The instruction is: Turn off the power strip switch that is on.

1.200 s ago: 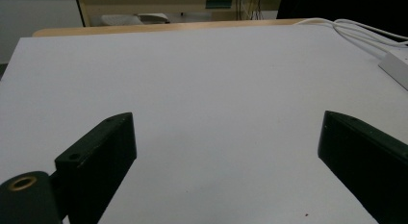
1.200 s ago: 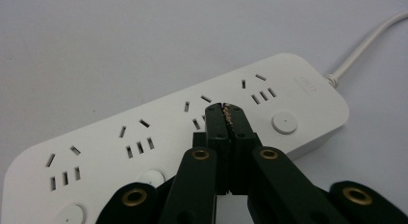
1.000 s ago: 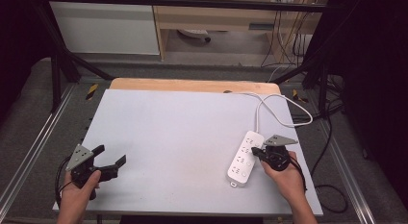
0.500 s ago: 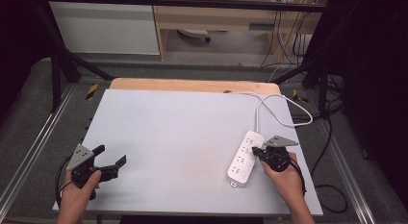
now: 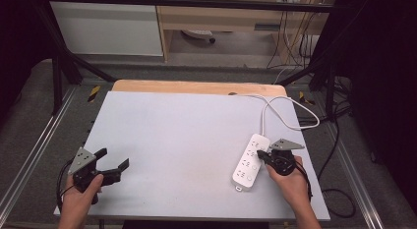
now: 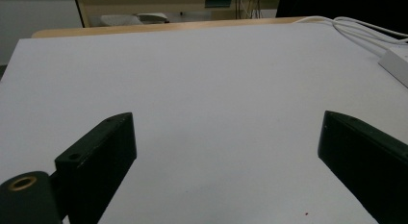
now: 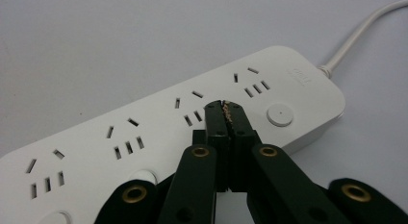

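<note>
Both black grippers carry brass-ringed screw holes, grey 3-cornered plates and trailing black cables.

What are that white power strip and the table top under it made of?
The power strip looks like smooth white moulded plastic with a slight sheen, rounded corners and cleanly cut socket slots. The table top has a matt pale grey surface, possibly laminate or a mat; the bare edge along its far side looks like wood.

White power strip (image 5: 250, 160) w/ 4 socket groups + round buttons, lying flat, sockets up, near the desk's (image 5: 187, 135) right edge, toward the front right corner. Set diagonally: cord end points to the back right, other end to the front. White cord (image 5: 275, 108) loops off it toward the back edge.
</note>
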`<state>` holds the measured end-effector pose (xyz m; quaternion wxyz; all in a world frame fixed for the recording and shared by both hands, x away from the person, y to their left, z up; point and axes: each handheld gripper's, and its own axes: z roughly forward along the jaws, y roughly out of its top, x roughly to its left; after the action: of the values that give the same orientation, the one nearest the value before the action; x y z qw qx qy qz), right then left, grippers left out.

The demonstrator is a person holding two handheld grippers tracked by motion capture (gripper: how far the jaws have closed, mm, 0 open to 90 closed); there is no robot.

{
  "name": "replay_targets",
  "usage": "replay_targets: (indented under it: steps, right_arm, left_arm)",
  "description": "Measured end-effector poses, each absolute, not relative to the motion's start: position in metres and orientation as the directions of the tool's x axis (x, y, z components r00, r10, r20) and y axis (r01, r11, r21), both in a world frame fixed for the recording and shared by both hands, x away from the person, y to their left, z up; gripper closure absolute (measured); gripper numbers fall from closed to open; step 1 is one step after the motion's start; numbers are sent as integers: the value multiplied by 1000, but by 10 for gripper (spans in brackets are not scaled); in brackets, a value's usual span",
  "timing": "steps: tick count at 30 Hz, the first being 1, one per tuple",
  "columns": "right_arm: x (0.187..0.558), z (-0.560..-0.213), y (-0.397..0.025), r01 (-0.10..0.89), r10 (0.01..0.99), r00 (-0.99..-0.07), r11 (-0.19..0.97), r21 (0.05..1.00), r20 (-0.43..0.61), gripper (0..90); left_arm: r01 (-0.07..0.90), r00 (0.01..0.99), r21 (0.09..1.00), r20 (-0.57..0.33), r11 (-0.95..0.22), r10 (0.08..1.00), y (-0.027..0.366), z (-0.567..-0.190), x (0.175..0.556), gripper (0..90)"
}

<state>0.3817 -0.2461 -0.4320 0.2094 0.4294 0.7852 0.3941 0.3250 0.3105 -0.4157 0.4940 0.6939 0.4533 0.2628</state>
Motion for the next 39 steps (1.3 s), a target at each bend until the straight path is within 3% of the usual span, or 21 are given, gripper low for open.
replay_targets:
  steps: [39]
  right_arm:
    - [381,-435,-244,514,844,-536,330,792,-3,900]
  left_arm:
    - [373,447,922,-78,-106,891,311,-416,325,59]
